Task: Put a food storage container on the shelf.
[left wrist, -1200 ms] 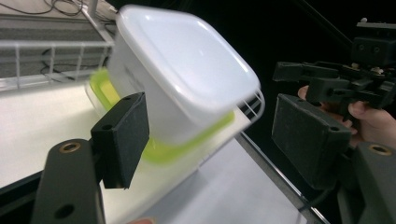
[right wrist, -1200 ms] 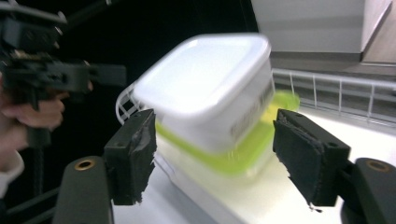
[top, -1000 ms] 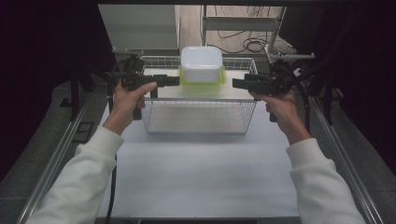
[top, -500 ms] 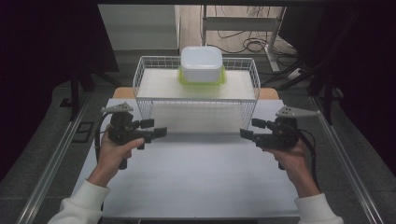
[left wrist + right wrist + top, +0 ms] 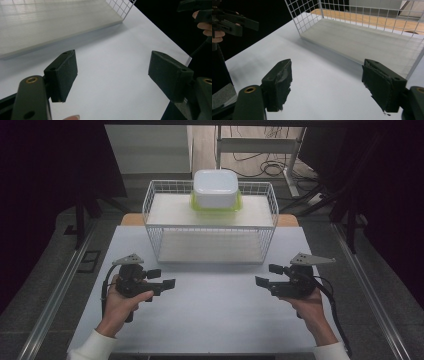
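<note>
High view: both tools, left (image 5: pixel 169 283) and right (image 5: pixel 261 281), empty, jaws wide. Box (image 5: pixel 215 189) on rack (image 5: pixel 210 227) at table's far edge; we judge it light, stiff, slick: grip opposite sides.

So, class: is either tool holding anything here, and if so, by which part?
Nothing is held. The left tool and right tool both stand open over the bare table, with nothing between their jaws; the box sits on the rack.

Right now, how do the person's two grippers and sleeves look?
Both the left gripper and the right gripper are black, each topped by a grey three-cornered plate and trailing a black cable. Their jaws are flat, dark, rectangular blocks. The sleeves are white.
</note>
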`<state>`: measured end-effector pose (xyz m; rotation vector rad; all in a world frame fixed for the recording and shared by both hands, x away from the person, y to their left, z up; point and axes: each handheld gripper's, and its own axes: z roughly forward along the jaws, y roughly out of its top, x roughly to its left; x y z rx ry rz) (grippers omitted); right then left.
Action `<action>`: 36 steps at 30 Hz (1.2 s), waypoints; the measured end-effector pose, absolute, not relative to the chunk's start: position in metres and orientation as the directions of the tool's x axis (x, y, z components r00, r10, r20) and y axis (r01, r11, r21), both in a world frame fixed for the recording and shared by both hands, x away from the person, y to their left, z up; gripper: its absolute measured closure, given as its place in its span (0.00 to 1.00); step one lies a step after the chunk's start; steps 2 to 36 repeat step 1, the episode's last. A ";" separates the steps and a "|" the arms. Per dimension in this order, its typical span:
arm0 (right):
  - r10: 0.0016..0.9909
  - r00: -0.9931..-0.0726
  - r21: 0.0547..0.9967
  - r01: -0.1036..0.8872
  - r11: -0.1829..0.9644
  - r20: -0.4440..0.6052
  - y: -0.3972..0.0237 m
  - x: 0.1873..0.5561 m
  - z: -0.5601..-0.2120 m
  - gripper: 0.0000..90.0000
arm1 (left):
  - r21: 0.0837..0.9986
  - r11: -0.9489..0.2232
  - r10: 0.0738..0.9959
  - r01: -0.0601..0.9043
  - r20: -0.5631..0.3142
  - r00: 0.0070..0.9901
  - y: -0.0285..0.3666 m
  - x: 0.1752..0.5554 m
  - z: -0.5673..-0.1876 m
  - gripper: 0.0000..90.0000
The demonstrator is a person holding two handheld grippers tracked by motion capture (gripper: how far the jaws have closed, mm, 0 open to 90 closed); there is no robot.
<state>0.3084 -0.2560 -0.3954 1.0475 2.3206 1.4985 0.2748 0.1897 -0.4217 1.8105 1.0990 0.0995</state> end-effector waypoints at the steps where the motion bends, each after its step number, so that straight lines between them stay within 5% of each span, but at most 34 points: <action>1: 0.650 -0.731 0.858 0.457 0.237 0.210 -0.257 0.308 -0.395 0.26 | 0.765 -0.113 0.714 0.634 -0.381 0.588 0.190 0.275 -0.422 0.25; 36: 0.650 -0.731 0.858 0.457 0.237 0.210 -0.257 0.308 -0.395 0.26 | 0.765 -0.113 0.714 0.634 -0.381 0.588 0.190 0.275 -0.422 0.25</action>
